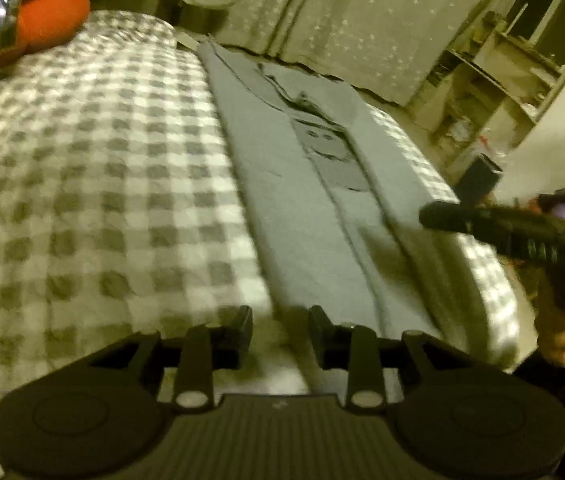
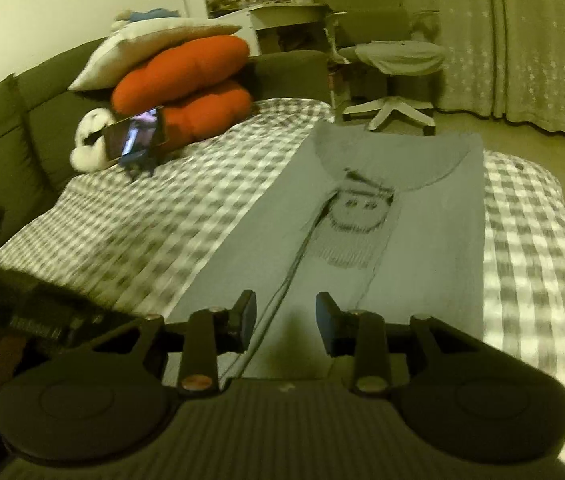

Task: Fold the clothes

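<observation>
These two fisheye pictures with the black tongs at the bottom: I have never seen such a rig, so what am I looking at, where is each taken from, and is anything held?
There is no robot here. A person holds a hand-operated gripper in each hand, and a camera on each looks forward along its two fingers.

One picture is from the left gripper; the right gripper pokes in from its right edge. The other picture is from the right gripper.

Both look at a bed with a checked cover. On it lies a grey T-shirt with a face print, both sides already folded in to make a long strip. Behind it are orange cushions and a propped phone.

Nothing is held: both pairs of fingers stand apart, with only cloth seen beyond the gap.
</observation>
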Demonstrator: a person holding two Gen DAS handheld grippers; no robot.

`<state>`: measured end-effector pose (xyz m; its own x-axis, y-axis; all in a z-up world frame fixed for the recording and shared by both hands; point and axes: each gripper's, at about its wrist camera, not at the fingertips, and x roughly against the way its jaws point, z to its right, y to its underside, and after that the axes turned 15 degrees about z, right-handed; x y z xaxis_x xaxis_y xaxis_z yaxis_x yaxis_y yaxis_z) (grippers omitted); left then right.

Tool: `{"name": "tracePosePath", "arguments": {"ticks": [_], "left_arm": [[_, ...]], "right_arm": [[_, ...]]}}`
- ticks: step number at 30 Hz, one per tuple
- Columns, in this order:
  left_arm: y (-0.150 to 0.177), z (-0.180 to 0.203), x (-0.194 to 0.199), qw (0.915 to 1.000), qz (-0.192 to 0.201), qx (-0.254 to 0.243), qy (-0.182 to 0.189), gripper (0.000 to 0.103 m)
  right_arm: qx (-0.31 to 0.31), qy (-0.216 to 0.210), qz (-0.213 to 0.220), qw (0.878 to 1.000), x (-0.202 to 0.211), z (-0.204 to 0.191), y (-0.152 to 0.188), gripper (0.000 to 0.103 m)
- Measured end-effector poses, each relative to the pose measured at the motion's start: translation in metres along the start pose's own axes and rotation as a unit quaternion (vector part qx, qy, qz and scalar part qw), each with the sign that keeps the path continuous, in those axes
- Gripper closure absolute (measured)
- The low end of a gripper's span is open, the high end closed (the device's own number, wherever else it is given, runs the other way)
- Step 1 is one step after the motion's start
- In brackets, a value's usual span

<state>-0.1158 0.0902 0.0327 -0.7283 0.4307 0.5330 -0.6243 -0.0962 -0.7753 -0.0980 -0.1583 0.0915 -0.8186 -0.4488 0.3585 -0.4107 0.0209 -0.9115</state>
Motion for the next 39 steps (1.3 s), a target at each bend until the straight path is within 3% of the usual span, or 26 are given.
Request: {"name": "tracePosePath", "arguments": {"ticks": [6,10,11,13,16,20,31,39], "left_arm": [[-0.003,0.0,-0.006,0.9995,0.015,-0.027,-0.007,0.071],[-0.004,-0.005,-0.013,0.9999,0.008,-0.012,-0.003,0.071],[-0.004,-0.006,-0.014,0.9999,0.008,-0.012,-0.003,0.071],[-0.003,-0.005,-0.013,0.9998,0.01,-0.017,-0.002,0.071],[-0.002,-0.006,-0.011,0.9998,0.011,-0.016,0.001,0.071],[-0.001,-0.009,-0.006,0.9999,0.012,-0.008,0.005,0.071],[0.0,-0.011,0.0,0.9999,0.009,-0.003,0.01,0.07],[-0.001,-0.011,0.0,0.9999,0.007,-0.002,0.012,0.07]], "right_arm": [[-0.034,-0.017,-0.014,0.999,-0.041,0.014,0.004,0.066],[0.016,-0.032,-0.031,0.999,-0.051,-0.001,0.01,0.067],[0.036,-0.033,-0.033,0.998,-0.053,-0.007,0.011,0.069],[0.06,-0.036,-0.046,0.996,-0.059,-0.014,0.015,0.084],[0.093,-0.014,-0.05,0.994,-0.063,-0.017,0.019,0.091],[0.098,0.014,-0.028,0.995,-0.058,-0.011,0.012,0.092],[0.12,-0.028,-0.04,0.992,-0.064,-0.029,0.018,0.091],[0.15,0.031,-0.04,0.987,-0.068,-0.021,0.019,0.091]]}}
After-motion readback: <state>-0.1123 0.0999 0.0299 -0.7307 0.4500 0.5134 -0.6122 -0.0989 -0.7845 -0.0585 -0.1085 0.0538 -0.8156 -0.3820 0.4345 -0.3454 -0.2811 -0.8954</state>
